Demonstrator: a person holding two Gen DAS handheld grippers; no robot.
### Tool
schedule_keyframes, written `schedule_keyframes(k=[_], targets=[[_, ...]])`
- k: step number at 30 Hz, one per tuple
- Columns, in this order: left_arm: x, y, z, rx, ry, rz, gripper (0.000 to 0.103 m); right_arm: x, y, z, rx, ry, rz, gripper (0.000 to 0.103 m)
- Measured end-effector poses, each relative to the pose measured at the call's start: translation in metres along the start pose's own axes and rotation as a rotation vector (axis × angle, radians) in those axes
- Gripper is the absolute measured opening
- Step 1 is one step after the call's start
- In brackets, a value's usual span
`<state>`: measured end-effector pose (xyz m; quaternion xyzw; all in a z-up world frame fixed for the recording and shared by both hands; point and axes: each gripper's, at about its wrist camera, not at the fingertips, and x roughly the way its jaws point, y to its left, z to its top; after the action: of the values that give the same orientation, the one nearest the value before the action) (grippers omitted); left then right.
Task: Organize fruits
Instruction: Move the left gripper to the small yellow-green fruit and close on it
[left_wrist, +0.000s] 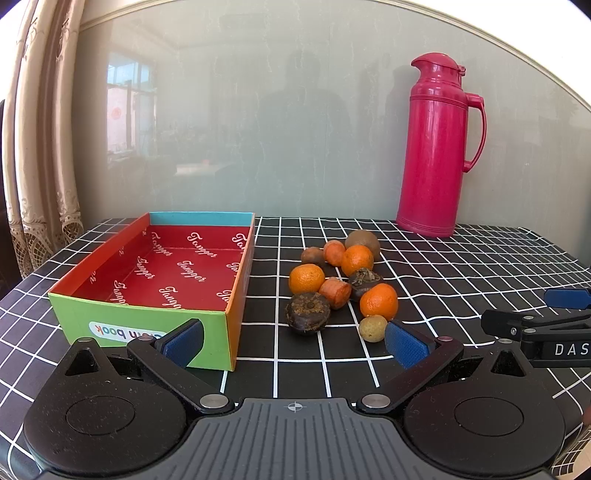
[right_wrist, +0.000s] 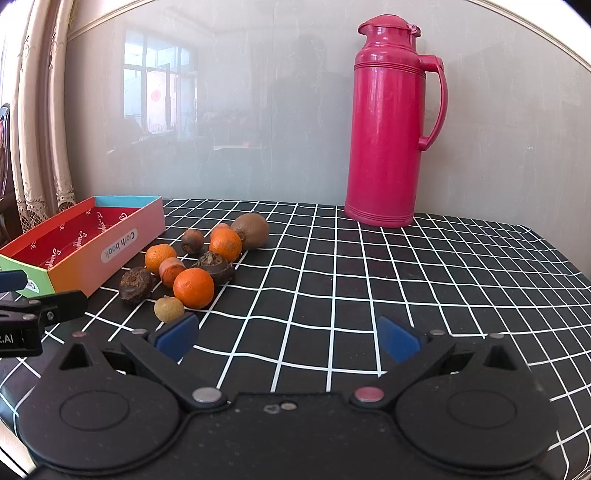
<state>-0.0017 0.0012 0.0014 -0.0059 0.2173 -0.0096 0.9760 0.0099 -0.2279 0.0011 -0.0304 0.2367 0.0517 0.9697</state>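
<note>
**Both claws open, fruit pile waiting beside the empty box**

The left claw (left_wrist: 295, 341) hangs low over the near edge of the desk (left_wrist: 461, 266), its blue pads wide apart and holding nothing. Its right pad sits just beside a small yellowish fruit (left_wrist: 373, 328). The right claw (right_wrist: 288, 336) is likewise spread and empty, with the same little fruit (right_wrist: 169, 309) just beyond its left pad.

The fruits lie in a loose cluster near the middle of the desk, just right of the open cardboard box (left_wrist: 147, 317), which stands toward the left edge with nothing inside.

Handling, as a guess: the oranges look light and firm but round, so they may roll; grip across the widest part. The dark wrinkled fruits seem dried and hard, flat enough to pinch at the sides. The kiwi is probably softer and wants a gentle squeeze.

Count: three oranges (left_wrist: 379, 301), two dark wrinkled fruits (left_wrist: 308, 313), one kiwi (left_wrist: 362, 242), two orange stubby pieces (left_wrist: 335, 292), one small brown fruit (left_wrist: 312, 255), one yellowish. A pink flask (left_wrist: 436, 147) stands at the far right edge.
</note>
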Motion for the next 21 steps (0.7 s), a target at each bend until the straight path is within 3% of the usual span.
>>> schedule_keyframes(k=[15,21], targets=[[0.002,0.0,0.0,-0.017,0.017,-0.001,0.103,-0.002,-0.003,-0.001,0.008,-0.009,-0.009,0.103],[0.009,-0.016,0.002,0.038,0.018,0.008,0.103,-0.007,-0.019,0.0,0.054,-0.025,-0.048,0.103]])
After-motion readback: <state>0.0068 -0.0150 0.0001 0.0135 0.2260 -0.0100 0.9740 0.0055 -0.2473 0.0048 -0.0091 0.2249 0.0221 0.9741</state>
